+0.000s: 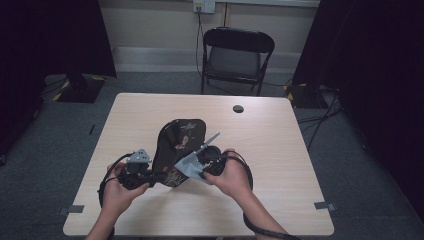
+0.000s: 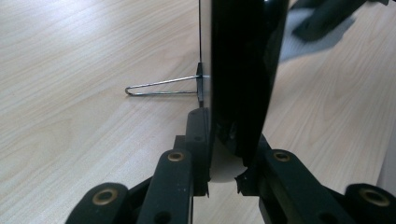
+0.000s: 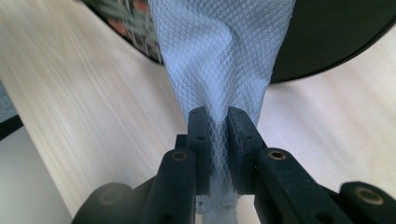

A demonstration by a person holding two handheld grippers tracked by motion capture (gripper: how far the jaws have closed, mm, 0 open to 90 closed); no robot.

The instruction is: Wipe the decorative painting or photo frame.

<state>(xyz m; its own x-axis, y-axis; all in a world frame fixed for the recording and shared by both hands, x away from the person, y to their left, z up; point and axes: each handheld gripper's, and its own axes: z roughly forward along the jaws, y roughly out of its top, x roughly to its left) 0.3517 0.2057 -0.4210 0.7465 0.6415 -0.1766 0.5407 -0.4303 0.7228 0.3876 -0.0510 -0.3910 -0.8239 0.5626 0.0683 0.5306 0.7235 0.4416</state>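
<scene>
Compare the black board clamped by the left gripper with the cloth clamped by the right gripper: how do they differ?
The black board is dark, rigid and printed; the cloth is pale blue-grey, limp and quilt-textured. The board is far larger than the cloth. Both are pinched between shut jaws.

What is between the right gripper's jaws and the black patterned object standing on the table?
A pale blue cloth: the right gripper pinches it, and it stretches up onto the black object, as the right gripper view shows. The high view shows the cloth against it too.

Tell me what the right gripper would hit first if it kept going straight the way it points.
Probably the black board: the right gripper, shut on the grey cloth, points at its dark curved edge just beyond the cloth, though depth is unclear.
</scene>
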